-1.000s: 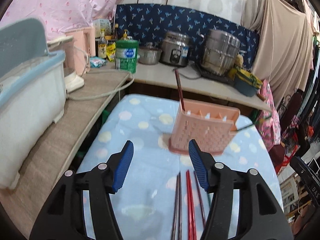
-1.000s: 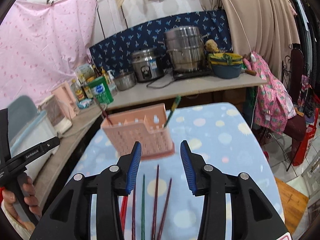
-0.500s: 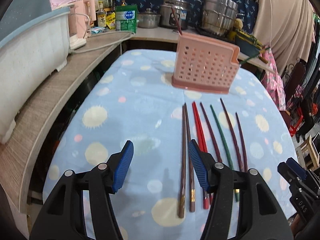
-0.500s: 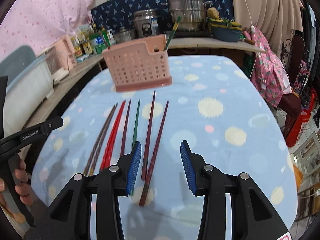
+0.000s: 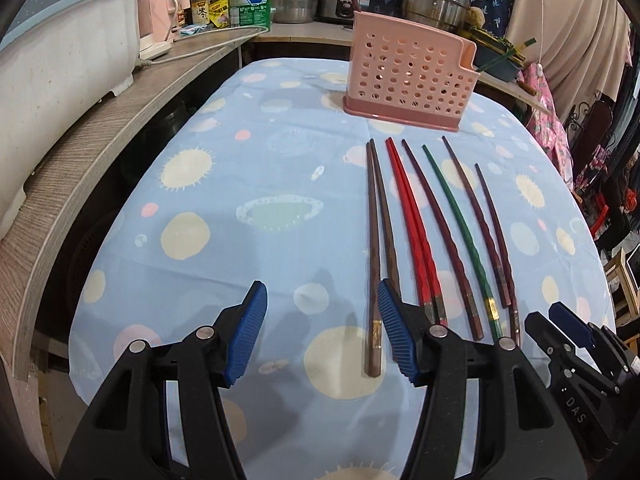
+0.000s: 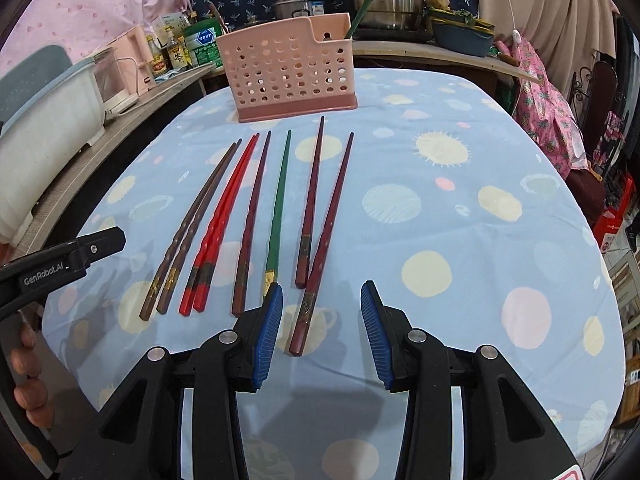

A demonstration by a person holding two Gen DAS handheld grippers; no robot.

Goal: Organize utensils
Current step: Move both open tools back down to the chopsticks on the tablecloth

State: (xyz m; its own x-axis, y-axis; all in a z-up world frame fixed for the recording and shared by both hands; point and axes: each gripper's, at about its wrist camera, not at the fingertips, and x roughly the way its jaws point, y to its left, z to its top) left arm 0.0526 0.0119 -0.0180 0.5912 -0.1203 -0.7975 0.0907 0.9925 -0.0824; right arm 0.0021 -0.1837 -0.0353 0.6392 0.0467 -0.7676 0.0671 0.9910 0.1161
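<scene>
A table draped in a pale blue spotted cloth point(image 5: 240, 168) is shown, with eight chopsticks laid side by side before a pink perforated holder point(image 5: 408, 76). From the left are seen a brown pair point(image 5: 376, 216), a red pair point(image 5: 412, 216), a single maroon chopstick point(image 5: 436, 224), a green chopstick point(image 5: 460, 228) and two further maroon chopsticks point(image 6: 320, 208). One green chopstick point(image 6: 366, 4) and a dark one, its colour hard to judge, are stood in the holder. The left gripper point(image 5: 320, 336) is held low over the cloth with jaws apart and nothing between them, its right finger lying over the brown pair's handle ends. The right gripper point(image 6: 320, 328) is likewise held with jaws apart, the handle end of the rightmost maroon chopstick point(image 6: 304, 320) lying unclamped in the gap
</scene>
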